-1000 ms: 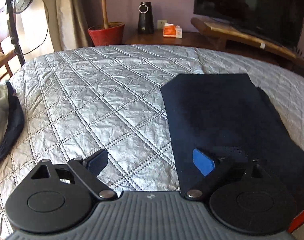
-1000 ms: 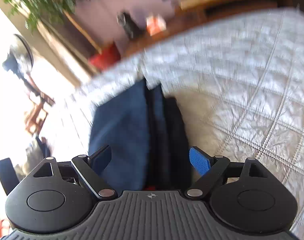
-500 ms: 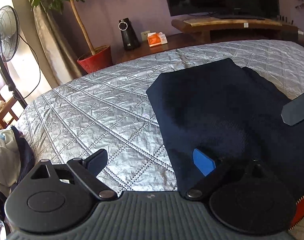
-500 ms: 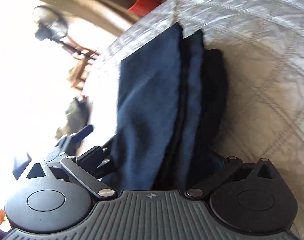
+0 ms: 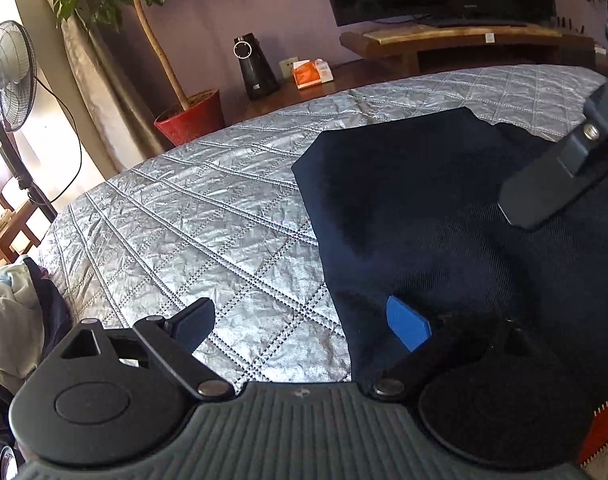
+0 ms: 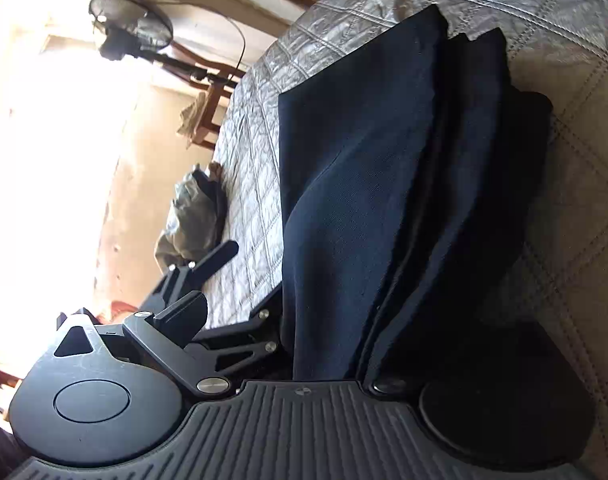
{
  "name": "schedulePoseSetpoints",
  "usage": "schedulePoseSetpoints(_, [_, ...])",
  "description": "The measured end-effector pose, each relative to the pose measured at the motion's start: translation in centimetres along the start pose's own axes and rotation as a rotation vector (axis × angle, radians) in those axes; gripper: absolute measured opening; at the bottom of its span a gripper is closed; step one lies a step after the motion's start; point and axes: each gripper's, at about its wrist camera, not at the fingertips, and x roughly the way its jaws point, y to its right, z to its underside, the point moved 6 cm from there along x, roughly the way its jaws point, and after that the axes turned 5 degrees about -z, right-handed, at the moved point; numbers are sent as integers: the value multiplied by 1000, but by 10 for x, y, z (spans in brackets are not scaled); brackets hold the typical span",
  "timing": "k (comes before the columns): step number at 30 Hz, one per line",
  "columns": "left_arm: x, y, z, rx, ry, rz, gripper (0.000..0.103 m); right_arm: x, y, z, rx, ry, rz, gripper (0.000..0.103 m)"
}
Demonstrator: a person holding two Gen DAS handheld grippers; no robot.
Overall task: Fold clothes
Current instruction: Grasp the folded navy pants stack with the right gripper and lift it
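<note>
Since half a second ago the right gripper (image 5: 560,172) has swung further over the navy garment (image 5: 444,208), its finger now large at 2 o'clock in the left wrist view. The left gripper (image 5: 304,324) hangs open, straddling the garment's near-left edge on the quilted bed (image 5: 183,216): one finger over quilt at 8 o'clock, the blue pad over cloth at 5 o'clock. Right gripper (image 6: 287,320) looks open; stacked layers run between its fingers toward 12 o'clock. I'd catch every layer before lifting.
</note>
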Motion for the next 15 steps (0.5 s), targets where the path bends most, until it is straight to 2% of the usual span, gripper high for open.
schedulePoseSetpoints(1, [1,-1,0,-11,-7,7,92,-4,3,-2,22,16,-2,97])
schedulePoseSetpoints(2, [1,-2,1,-20,-12,12,92,-7,7,-2,34,31,14,85])
schedulePoseSetpoints(3, [1,-2,1,-22,-14,14,92,-11,11,0,42,42,44,68])
schedulePoseSetpoints(4, [0,-2,2,-20,-13,13,92,-14,14,3,38,53,72,60])
schedulePoseSetpoints(5, [-1,-1,2,-18,-12,12,92,-17,17,6,35,64,99,41])
schedulePoseSetpoints(6, [-1,-1,3,-17,-11,12,92,-20,20,9,31,75,125,34])
schedulePoseSetpoints(9, [-3,-2,3,-22,-9,14,92,-14,16,15,17,61,142,33])
schedulePoseSetpoints(10, [-4,-4,2,-30,-5,16,92,-12,15,17,30,65,111,30])
schedulePoseSetpoints(12, [-5,-7,1,-46,2,20,92,-14,16,21,73,114,49,22])
schedulePoseSetpoints(15, [-7,-12,-1,-70,12,26,92,-27,26,33,151,234,-38,18])
